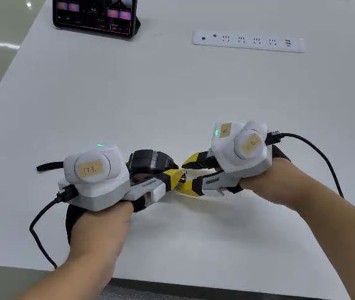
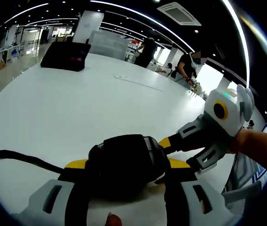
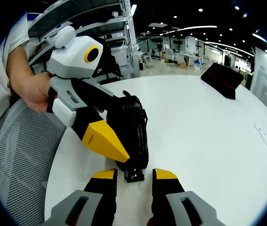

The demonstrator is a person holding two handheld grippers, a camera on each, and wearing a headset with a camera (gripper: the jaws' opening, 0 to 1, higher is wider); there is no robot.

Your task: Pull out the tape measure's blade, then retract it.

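Black tape measure (image 1: 147,164) on tabletop (image 1: 165,94), blade in.

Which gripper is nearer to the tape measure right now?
Left. The left gripper is shut on the tape measure, gripping its black case. The right gripper is open, its jaws either side of the blade end, with gaps showing.
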